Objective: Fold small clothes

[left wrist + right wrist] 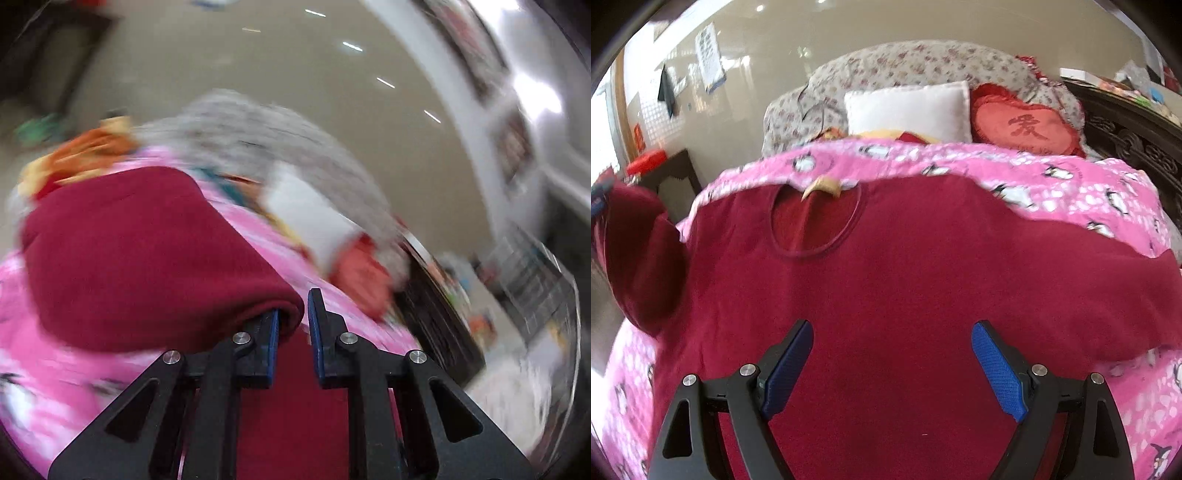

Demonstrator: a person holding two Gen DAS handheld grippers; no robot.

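A dark red shirt (905,277) lies spread on a pink penguin-print bedspread (1052,184), with its round neck opening (816,221) toward the pillows. My right gripper (893,326) hovers open over the shirt's lower middle, nothing between its blue pads. At the left edge of that view one sleeve (639,258) is raised off the bed. In the blurred left wrist view, my left gripper (294,306) is shut on a fold of the red shirt (147,258), which bulges over the left finger above the bedspread (55,369).
At the head of the bed are a white pillow (908,110), a red heart cushion (1023,125) and a floral quilt (905,62). Dark carved wooden furniture (1137,140) stands at the right and a dark chair (676,173) at the left.
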